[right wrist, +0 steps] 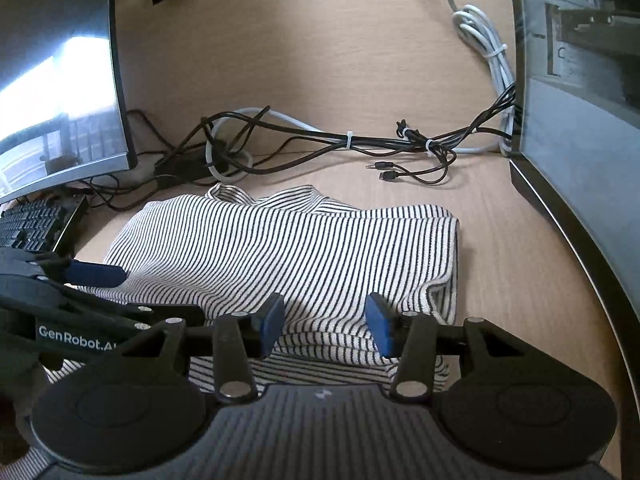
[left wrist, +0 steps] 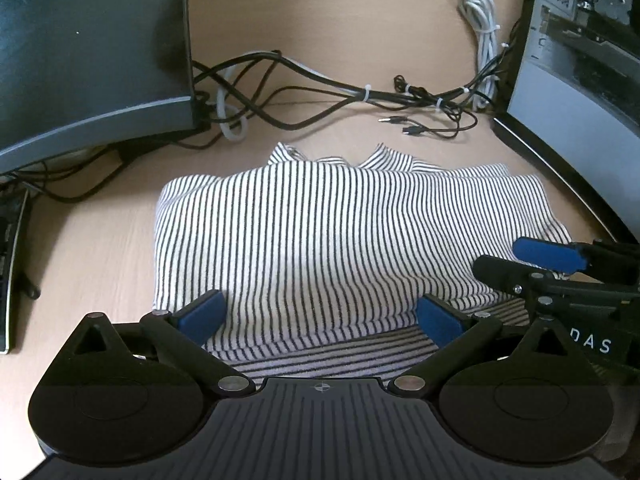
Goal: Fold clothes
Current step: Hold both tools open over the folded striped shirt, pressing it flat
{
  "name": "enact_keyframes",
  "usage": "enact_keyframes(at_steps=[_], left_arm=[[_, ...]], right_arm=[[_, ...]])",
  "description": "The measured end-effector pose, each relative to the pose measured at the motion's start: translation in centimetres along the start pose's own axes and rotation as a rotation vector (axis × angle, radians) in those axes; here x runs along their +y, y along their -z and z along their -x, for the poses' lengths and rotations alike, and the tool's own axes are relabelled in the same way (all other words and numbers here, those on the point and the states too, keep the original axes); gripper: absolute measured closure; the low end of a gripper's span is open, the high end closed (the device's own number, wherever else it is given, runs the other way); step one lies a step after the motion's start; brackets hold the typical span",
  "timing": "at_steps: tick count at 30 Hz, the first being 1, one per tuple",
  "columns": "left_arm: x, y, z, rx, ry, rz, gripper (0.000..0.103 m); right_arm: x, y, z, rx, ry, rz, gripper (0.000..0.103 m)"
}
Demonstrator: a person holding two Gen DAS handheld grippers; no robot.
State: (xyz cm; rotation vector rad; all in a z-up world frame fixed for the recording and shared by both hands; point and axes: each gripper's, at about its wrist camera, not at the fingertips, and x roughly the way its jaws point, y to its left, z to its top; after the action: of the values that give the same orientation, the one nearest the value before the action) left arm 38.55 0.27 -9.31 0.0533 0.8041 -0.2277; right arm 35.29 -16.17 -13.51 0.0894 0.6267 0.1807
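A folded black-and-white striped shirt (left wrist: 328, 236) lies mid-table on the pale wooden table (left wrist: 340, 20), collar toward the far edge, hem layers stacked toward the near edge. The left gripper (left wrist: 320, 316) hovers over the near hem, jaws wide, blue pads clear of the cloth. The right gripper (right wrist: 326, 326) hangs over the shirt's right near corner, jaws partly apart, nothing pinched between them. Beyond the collar a tangle of black cables (left wrist: 320, 96) and a coiled white cable (left wrist: 482, 20) sprawl. A dark monitor (left wrist: 88, 48) stands at the left edge, a computer case (left wrist: 580, 48) at the right, a keyboard (right wrist: 34, 224) toward the left near corner
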Motion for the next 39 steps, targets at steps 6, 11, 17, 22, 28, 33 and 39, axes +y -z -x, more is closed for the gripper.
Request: enact_keyframes(at_steps=[6,11,17,22,28,33,39], left_arm=[[0.2,0.4,0.6,-0.006,-0.003,0.000,0.000],[0.8,0.0,0.6,0.011,0.025,0.016,0.000],[1.7,-0.3,0.8,0.027,0.085,0.020,0.000],[3.3,-0.8,1.1,0.047,0.169,0.064,0.000],[4.0,-1.2,1.1,0.076,0.211,0.068,0.000],[4.3,-1.5,1.0,0.091,0.225,0.077,0.000],[4.8,-1.6,1.1,0.090,0.238,0.104,0.000]], right_arm=[[0.3,0.0,-0.1,0.001,0.009,0.008,0.055],[0.8,-0.3,-0.3,0.023,0.039,0.003,0.055],[1.3,-2.4,-0.9,0.143,0.085,-0.040,0.052],[2.5,-4.1,-1.8,0.261,0.154,-0.064,0.046],[2.8,-4.6,-2.2,0.311,0.158,-0.105,0.037],[2.6,-4.7,-2.4,0.318,0.144,-0.119,0.032],[3.1,-5.0,-2.8,0.333,0.156,-0.106,0.030]])
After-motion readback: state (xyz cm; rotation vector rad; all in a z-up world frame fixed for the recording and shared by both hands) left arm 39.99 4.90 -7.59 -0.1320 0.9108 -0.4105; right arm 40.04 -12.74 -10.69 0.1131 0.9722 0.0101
